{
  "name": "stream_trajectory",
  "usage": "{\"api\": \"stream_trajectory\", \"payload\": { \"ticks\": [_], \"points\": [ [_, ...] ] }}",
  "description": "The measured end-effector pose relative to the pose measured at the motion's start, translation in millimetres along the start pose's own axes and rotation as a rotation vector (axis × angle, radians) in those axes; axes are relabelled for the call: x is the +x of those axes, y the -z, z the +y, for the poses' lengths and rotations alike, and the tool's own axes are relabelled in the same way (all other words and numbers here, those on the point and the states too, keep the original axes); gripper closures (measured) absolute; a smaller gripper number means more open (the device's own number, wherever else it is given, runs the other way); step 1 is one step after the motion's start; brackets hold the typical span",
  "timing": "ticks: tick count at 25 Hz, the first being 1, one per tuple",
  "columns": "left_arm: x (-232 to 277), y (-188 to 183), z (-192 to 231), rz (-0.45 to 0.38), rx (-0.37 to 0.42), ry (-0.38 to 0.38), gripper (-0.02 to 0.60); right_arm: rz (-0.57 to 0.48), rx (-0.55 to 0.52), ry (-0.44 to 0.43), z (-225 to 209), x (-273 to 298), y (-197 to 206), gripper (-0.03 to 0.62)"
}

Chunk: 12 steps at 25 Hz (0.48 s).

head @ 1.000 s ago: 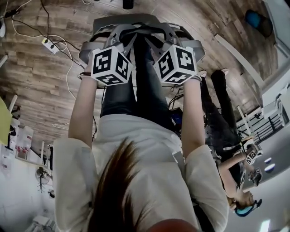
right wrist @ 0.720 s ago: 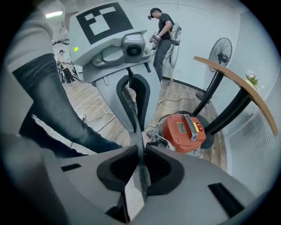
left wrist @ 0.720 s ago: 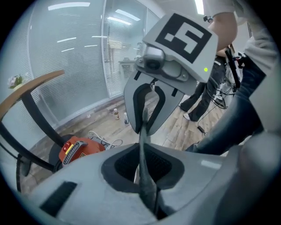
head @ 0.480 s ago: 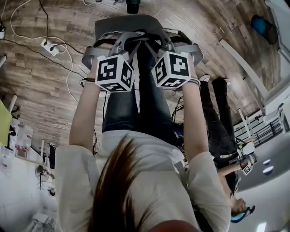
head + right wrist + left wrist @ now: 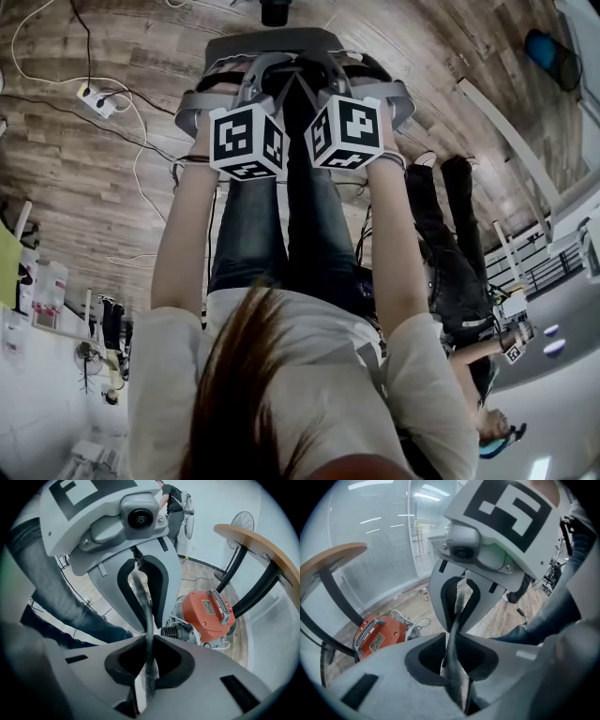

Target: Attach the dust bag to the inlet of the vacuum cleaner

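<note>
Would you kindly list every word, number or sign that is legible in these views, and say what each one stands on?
No word or number here is legible.
Label on the orange vacuum cleaner: it carries print, but this is too small and blurred to read.
Left marker cube and right marker cube: black-and-white square code patterns only, with no letters or numbers.
</note>
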<state>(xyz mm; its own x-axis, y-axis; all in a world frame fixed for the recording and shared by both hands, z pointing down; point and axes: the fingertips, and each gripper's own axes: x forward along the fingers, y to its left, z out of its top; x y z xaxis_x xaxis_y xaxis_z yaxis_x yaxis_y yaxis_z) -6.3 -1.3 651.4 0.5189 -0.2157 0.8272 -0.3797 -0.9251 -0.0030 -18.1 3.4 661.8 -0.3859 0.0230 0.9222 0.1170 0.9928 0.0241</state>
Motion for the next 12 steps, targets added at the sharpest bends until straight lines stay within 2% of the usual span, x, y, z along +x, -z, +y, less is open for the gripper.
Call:
{"api": "stream_trajectory", "payload": {
  "ticks": [4,12],
  "points": [
    [10,12,7,0.048,-0.001,-0.040,0.511,0.009,-0.009,0.007,-5,11,5,0.562],
    [20,41,20,0.137,0.012,-0.053,0.514,-0.018,-0.006,-0.006,-13,32,3,0.562]
  ]
}}
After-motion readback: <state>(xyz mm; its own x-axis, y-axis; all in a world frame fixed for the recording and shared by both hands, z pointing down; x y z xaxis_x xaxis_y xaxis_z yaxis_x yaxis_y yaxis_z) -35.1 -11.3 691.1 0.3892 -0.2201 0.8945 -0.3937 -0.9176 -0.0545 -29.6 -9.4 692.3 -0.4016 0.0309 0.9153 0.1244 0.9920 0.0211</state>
